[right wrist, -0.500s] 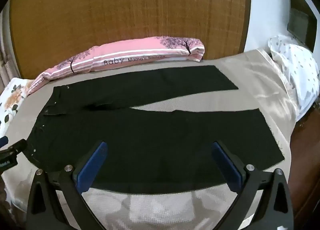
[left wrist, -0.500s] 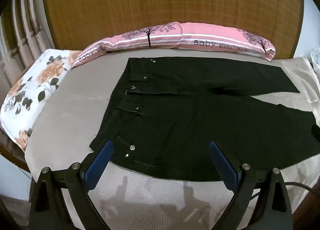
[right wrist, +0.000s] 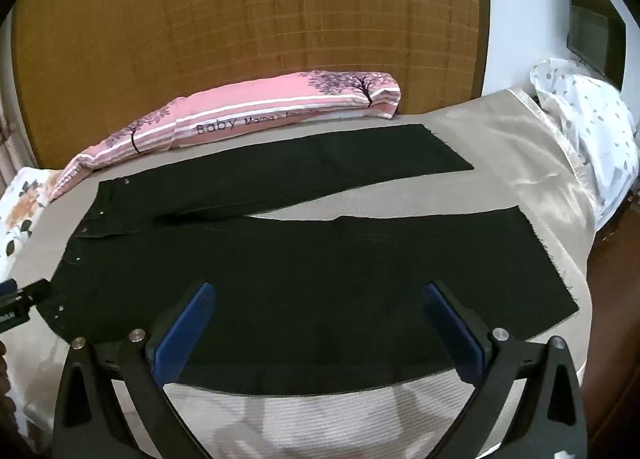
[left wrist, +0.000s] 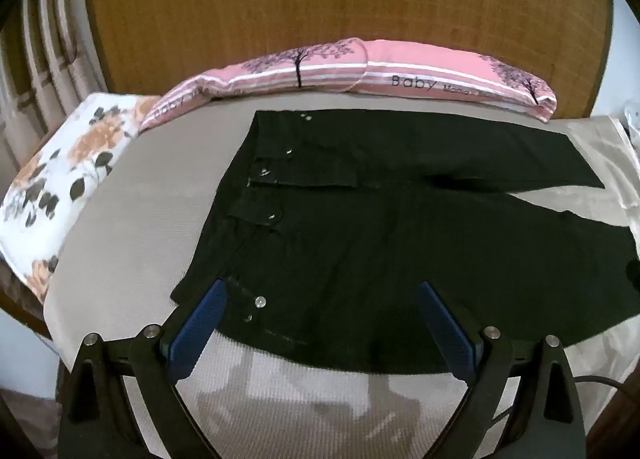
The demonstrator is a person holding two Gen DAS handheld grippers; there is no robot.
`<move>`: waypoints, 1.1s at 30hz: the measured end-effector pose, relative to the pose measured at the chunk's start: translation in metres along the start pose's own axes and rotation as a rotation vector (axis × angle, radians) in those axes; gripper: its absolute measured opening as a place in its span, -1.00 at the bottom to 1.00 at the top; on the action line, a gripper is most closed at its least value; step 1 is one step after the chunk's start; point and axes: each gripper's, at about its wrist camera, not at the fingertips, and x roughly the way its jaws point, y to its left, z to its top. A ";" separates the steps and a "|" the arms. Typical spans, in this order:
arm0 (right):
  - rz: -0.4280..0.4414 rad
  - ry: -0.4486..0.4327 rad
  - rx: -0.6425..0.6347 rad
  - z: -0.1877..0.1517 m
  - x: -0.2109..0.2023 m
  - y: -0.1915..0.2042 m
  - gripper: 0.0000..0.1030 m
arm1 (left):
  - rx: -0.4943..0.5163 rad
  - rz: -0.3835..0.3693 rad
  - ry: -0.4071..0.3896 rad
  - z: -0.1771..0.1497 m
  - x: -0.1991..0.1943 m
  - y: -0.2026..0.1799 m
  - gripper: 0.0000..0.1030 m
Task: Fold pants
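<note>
Bed surface with one pair of black pants (left wrist: pixel 400 243) laid flat on the beige sheet (left wrist: pixel 132 227), waistband to my left, both legs running to my right and parting into a narrow V. Along the far edge, against the woven headboard (left wrist: pixel 320 3), lie two pink pillows (left wrist: pixel 360 67) printed with trees and the word "Baby"; a single floral pillow (left wrist: pixel 60 179) sits at the left end, and one white spotted cloth (right wrist: pixel 592 131) is bunched at the right end. Nothing lies on the pants. My left gripper (left wrist: pixel 320 323) hangs over the near waistband corner, its two blue fingers (left wrist: pixel 196 327) spread wide and clasping nothing; two metal rivets show just beside the left finger. My right gripper (right wrist: pixel 316 323) hangs over the near leg, likewise spread wide with nothing between its fingers. From the right wrist view, a bit of my left gripper shows at the left edge, near the waistband.
</note>
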 end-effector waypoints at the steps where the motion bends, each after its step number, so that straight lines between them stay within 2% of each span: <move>1: -0.001 0.000 0.000 0.000 0.001 0.000 1.00 | 0.001 -0.002 0.002 0.006 -0.005 -0.004 0.87; 12: -0.012 -0.004 0.012 -0.004 0.005 -0.007 1.00 | 0.014 -0.044 -0.042 0.005 -0.007 -0.017 0.87; 15: -0.020 -0.003 0.017 -0.004 0.005 -0.009 1.00 | 0.020 -0.066 -0.016 0.003 -0.005 -0.020 0.87; 21: -0.031 0.003 0.027 -0.001 0.006 -0.010 1.00 | 0.050 -0.033 0.005 -0.002 -0.002 -0.028 0.87; 26: -0.036 -0.001 0.031 0.000 0.005 -0.012 1.00 | 0.031 -0.033 0.017 -0.002 -0.002 -0.027 0.87; 33: -0.038 0.005 0.033 0.000 0.005 -0.013 1.00 | 0.012 0.006 0.017 -0.002 -0.003 -0.019 0.87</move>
